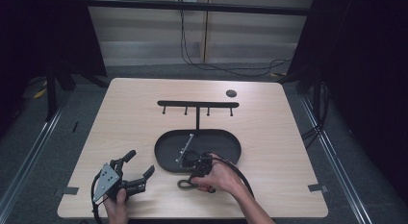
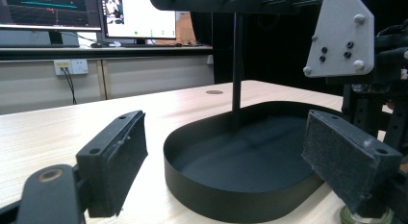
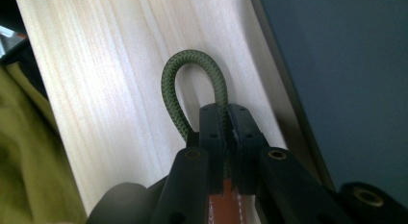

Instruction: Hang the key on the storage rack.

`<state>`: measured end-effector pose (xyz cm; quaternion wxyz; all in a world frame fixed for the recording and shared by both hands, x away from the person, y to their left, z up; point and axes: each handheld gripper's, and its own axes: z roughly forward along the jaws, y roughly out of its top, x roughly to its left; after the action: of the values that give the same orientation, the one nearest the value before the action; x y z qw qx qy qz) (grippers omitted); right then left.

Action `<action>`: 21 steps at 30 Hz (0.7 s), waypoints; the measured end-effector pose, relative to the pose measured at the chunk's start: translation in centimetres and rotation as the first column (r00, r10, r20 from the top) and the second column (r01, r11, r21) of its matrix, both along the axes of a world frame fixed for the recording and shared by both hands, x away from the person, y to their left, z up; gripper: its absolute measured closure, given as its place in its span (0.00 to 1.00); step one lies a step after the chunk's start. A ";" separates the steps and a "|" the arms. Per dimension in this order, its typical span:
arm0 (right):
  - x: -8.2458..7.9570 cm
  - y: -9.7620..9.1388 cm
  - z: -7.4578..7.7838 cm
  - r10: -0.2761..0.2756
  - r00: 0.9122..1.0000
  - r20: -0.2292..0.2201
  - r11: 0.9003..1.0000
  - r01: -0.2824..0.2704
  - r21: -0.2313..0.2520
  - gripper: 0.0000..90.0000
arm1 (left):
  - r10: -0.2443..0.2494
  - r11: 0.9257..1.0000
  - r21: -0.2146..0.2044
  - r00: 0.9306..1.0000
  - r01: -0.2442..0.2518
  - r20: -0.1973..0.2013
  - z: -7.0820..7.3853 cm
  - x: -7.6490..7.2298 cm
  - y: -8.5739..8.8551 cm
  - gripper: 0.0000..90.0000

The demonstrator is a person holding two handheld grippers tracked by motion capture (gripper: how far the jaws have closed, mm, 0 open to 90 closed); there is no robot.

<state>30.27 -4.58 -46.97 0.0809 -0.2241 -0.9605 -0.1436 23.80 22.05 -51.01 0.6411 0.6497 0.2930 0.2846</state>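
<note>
Green braided cord loop, leather tab, on table

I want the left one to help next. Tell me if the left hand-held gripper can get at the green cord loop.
Probably yes. The left hand-held gripper is open and holds nothing, and bare table lies between it and the green cord loop. The right hand-held gripper already clamps one side of that loop.

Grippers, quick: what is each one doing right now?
Left gripper: open, holding nothing.
Right gripper: jaws shut on the green cord loop.
</note>
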 end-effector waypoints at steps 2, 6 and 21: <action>0.1 -0.1 0.0 -0.005 1.000 -0.012 1.000 0.005 -0.005 0.95 | 0.000 1.000 0.000 1.000 0.000 0.000 0.0 0.0 0.0 0.17; 0.3 -0.4 0.1 -0.017 0.999 -0.035 1.000 0.017 0.005 0.95 | -0.002 1.000 0.000 1.000 0.002 0.000 0.0 0.0 0.0 0.17; 0.7 -1.9 2.4 -0.015 0.996 -0.092 0.999 0.019 0.037 0.95 | -0.001 1.000 0.000 1.000 0.001 0.000 0.0 0.0 0.0 0.17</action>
<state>30.98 -6.45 -44.59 0.1278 -0.2370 -0.9510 -0.1519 23.80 22.06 -51.01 0.6413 0.6499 0.2925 0.2843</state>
